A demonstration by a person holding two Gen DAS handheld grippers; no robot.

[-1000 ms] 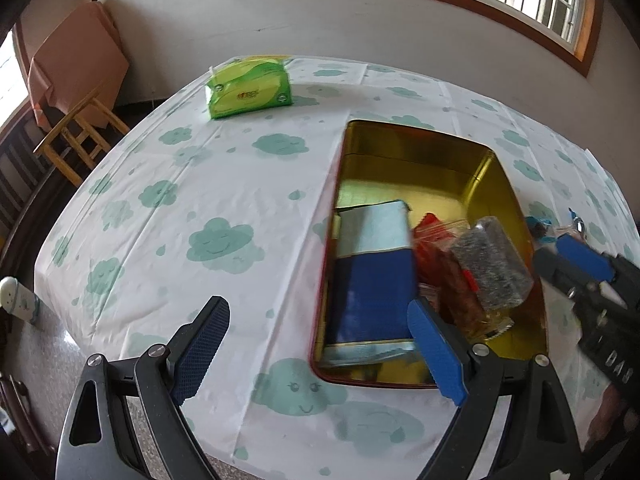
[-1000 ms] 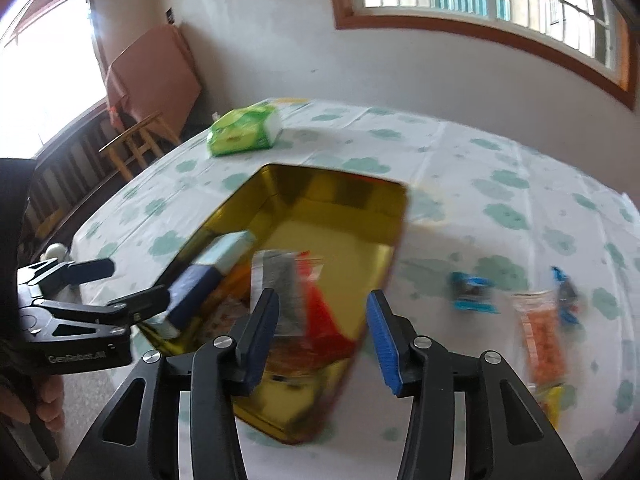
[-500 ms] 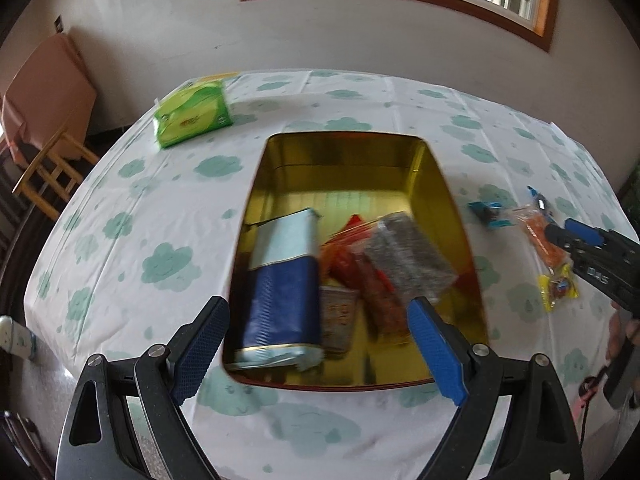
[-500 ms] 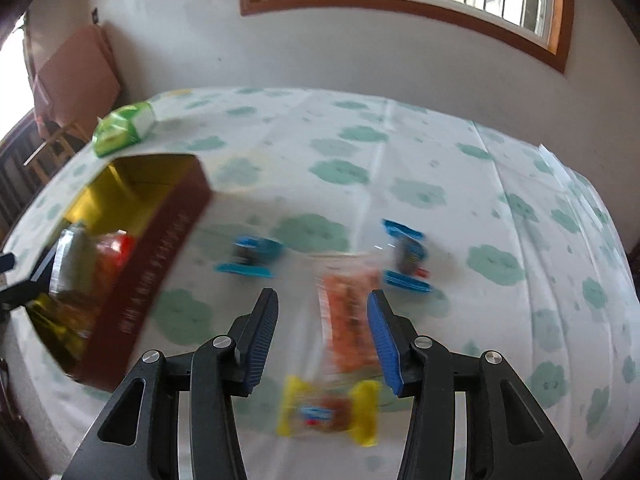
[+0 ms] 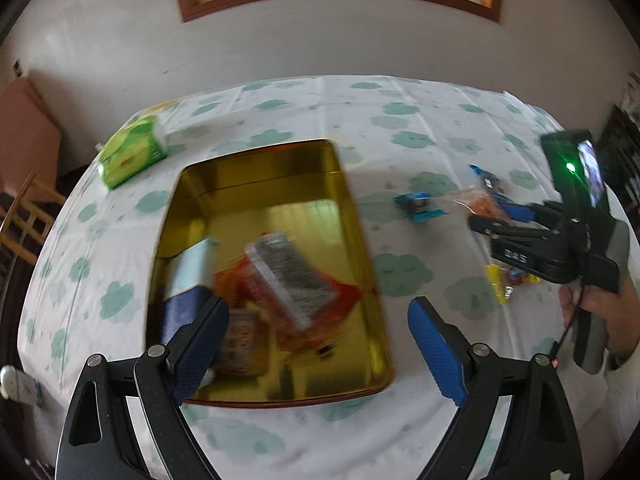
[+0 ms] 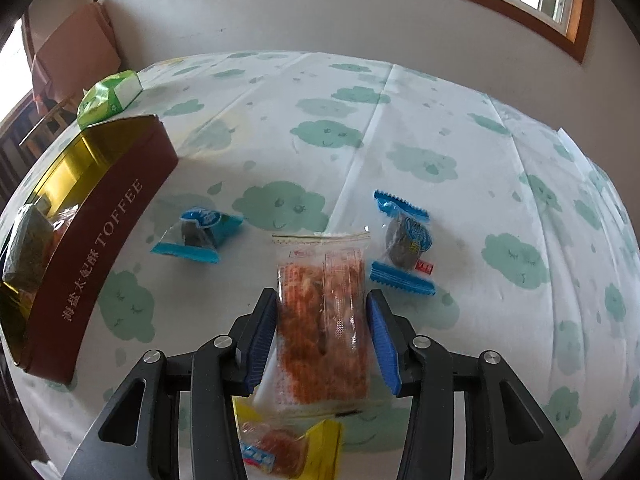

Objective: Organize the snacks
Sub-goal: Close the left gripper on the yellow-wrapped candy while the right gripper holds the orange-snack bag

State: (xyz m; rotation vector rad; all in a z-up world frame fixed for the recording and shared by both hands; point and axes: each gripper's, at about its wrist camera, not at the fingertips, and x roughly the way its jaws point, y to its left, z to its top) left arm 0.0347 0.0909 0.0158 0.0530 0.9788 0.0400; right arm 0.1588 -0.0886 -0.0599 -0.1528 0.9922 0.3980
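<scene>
Right wrist view: right tool (image 6: 322, 332) spread open, fingers straddling the orange snack packet (image 6: 323, 312) on the bench (image 6: 460, 128).
Packet: light, crinkly, slippery; contents probably crush; pinch sides gently.
Left tool (image 5: 318, 350): open, empty, above tin (image 5: 360, 216).

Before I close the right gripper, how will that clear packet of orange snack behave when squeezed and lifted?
The orange snack packet is thin clear film, so it will likely crumple between the right gripper fingers. It lies flat and looks light, so the far end may droop. Its contents look crumbly; a hard squeeze could crush them.
</scene>
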